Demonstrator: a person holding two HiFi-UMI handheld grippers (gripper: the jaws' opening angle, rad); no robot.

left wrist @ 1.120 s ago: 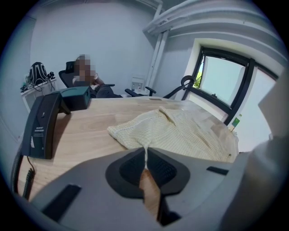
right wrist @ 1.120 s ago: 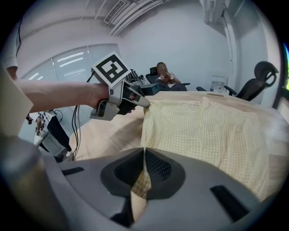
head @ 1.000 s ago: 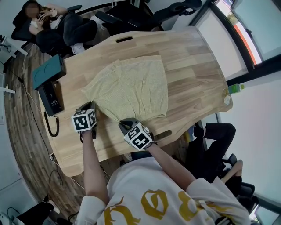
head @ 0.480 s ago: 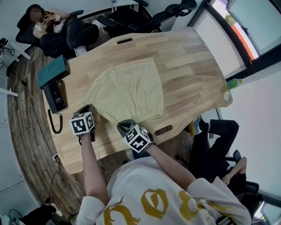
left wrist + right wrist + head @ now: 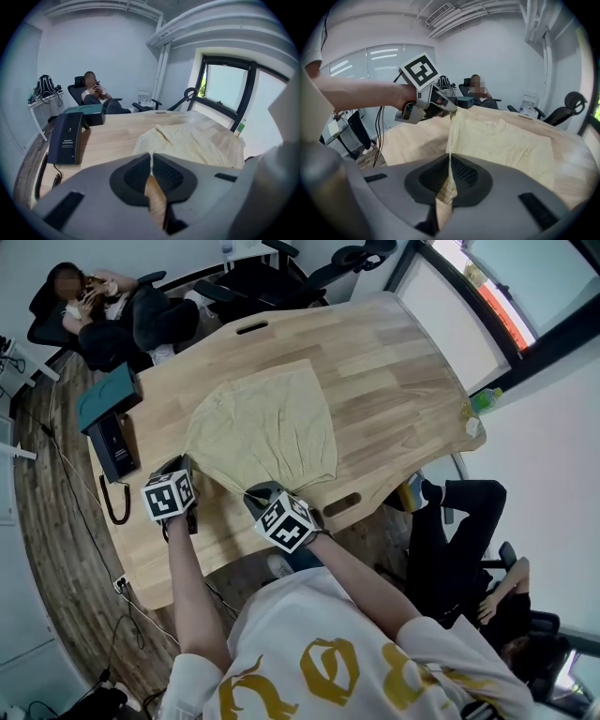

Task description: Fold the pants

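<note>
Head view, looking steeply down: pale yellow pants lie spread on a light wooden table, slightly left of the frame's centre. Their near edge is lifted off the wood at two corners. The left gripper holds the corner at the lower left of the cloth. The right gripper holds the one just to its right, near the table's front edge. From above, the marker cubes cover both sets of jaws.

The gripper views show the jaws. In the left gripper view they are closed together with a thin strip of the cloth pinched between the dark pads, and the rest of the pants spreads away toward the right of the frame. In the right gripper view the jaws are likewise clamped on a fold of the checked fabric, which rises taut toward the left gripper at the upper left.

A dark desk phone and a teal box sit at the table's left edge. A green bottle stands at the right edge. One person sits in a chair at the upper left, another at the lower right.
</note>
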